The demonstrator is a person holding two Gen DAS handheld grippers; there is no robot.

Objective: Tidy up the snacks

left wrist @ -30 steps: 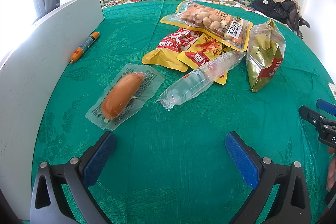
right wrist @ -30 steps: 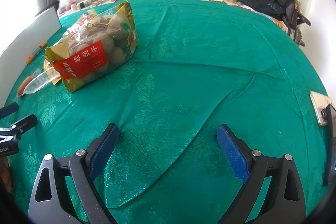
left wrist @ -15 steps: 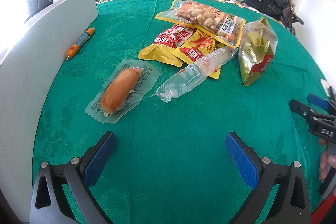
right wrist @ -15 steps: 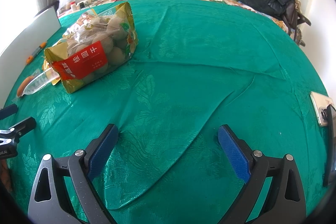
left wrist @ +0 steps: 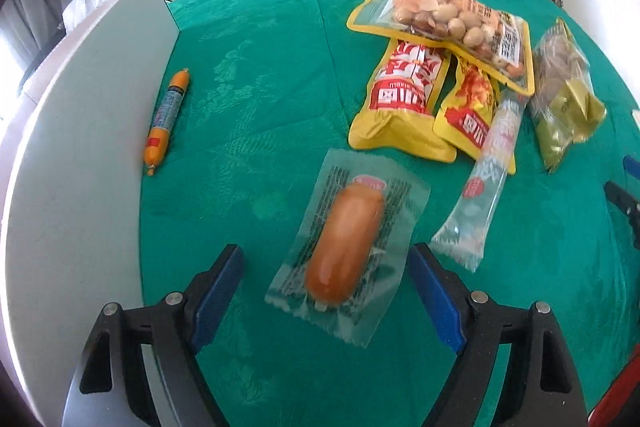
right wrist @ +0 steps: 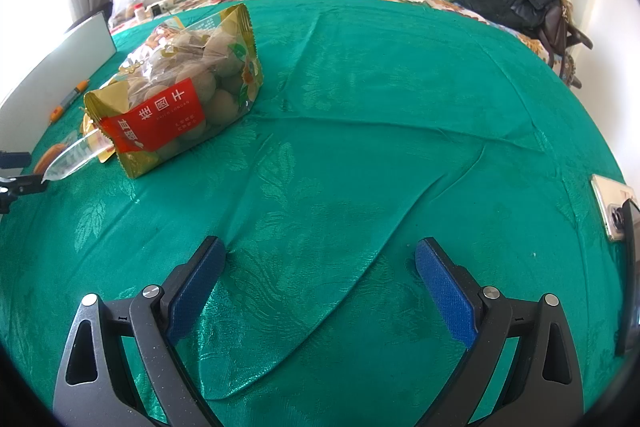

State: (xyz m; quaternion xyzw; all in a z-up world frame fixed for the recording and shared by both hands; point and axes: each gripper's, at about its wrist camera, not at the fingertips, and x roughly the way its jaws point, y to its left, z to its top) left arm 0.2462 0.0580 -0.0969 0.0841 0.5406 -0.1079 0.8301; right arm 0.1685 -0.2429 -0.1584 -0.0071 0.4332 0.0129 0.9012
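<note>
**Left tongs narrowing around the wrapped sausage bun; right tongs wide over bare cloth**

The landmark is the clear-wrapped sausage bun (left wrist: 344,247), a smooth orange-brown oblong sealed in a flat, crinkle-edged film pouch on the green damask cloth (left wrist: 256,115). The left gripper (left wrist: 324,291) stands over its near end, blue pads on either side of the pouch, jaws closing with the pouch between them, the pads not yet pressing it.

To the bun's left the cloth is open up to a white board (left wrist: 80,147) that walls that edge; a thin orange stick sausage (left wrist: 166,117) lies just beside the board. Right of the bun, almost touching its wrapper, lies a long clear tube pack (left wrist: 486,179). Beyond it two glossy yellow-and-red pouches (left wrist: 404,99) sit side by side, overlapped at their far ends by a yellow-rimmed clear bag of pale nuts (left wrist: 448,19). Furthest right is a gold bag of dried longan (right wrist: 180,99), round brown fruits showing through its window.

The right gripper (right wrist: 320,287) is well to the right of the bun, jaws spread apart with nothing between them, above a broad wrinkled stretch of free cloth. A phone (right wrist: 610,207) lies at that cloth's right edge.
</note>
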